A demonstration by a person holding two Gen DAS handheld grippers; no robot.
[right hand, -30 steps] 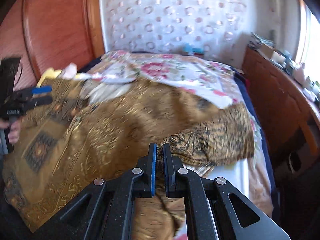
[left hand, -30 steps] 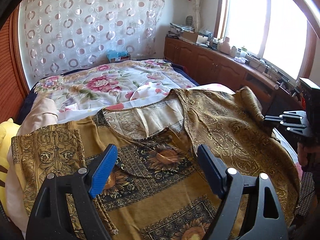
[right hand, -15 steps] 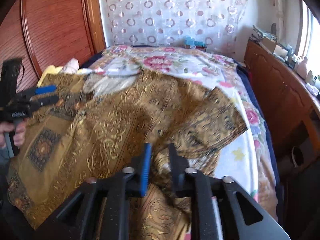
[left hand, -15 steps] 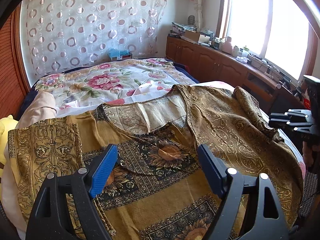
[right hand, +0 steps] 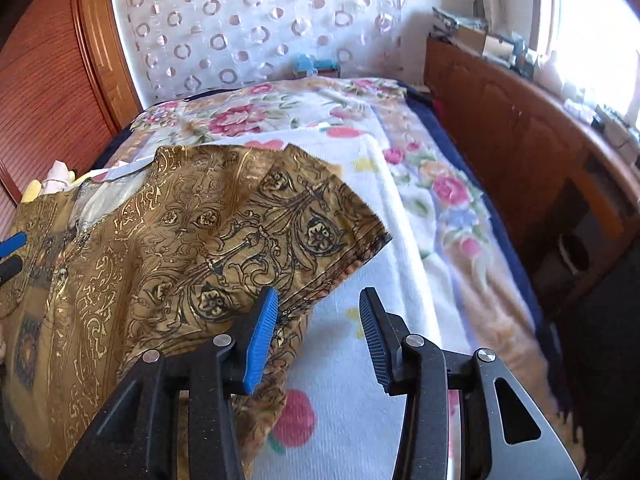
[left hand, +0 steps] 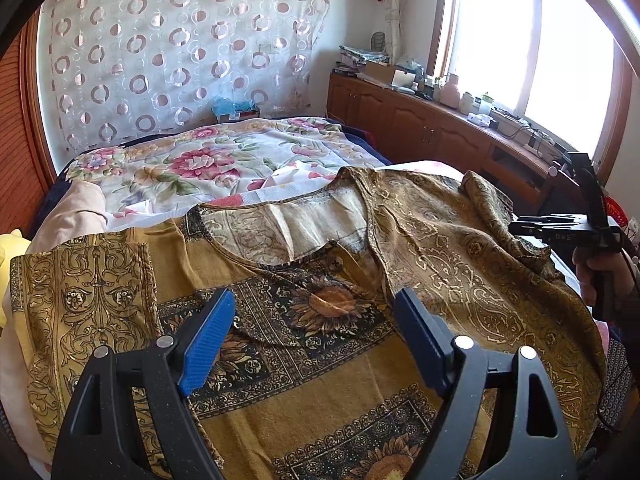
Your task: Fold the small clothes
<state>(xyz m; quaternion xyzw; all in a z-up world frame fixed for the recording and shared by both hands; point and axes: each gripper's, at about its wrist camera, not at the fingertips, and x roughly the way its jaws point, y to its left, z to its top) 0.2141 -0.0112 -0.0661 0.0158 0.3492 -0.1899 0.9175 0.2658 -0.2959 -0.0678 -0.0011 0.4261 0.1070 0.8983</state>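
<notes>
Our right gripper (right hand: 318, 338) hangs over the near right side of the bed, its jaws having just been opening and now standing partly apart with nothing between the pads; the gold sleeve (right hand: 256, 224) it hovers beside lies loose, its hem just left of the blue left pad, spread flat over a white towel with red fruit prints (right hand: 352, 392). Our left gripper (left hand: 314, 334) is poised with jaws spread wide above the chest of the gold patterned blouse (left hand: 320, 364), gripping nothing, the sunflower panel and a single button showing between its pads. The blouse lies face up across the near end of the bed, neckline toward the far wall, its left sleeve (left hand: 80, 300) folded in over the body's edge. In the left view a hand (left hand: 600, 276) at the right edge holds the other gripper's handle. Beyond the garment stretches a floral bedspread (left hand: 208, 160), with pink and yellow cloth bunched at the left side. A sheer curtain with ring patterns (left hand: 180, 52) covers the far wall, and a wooden cabinet (left hand: 420, 120) cluttered with small items runs beneath the bright window (left hand: 532, 40).
</notes>
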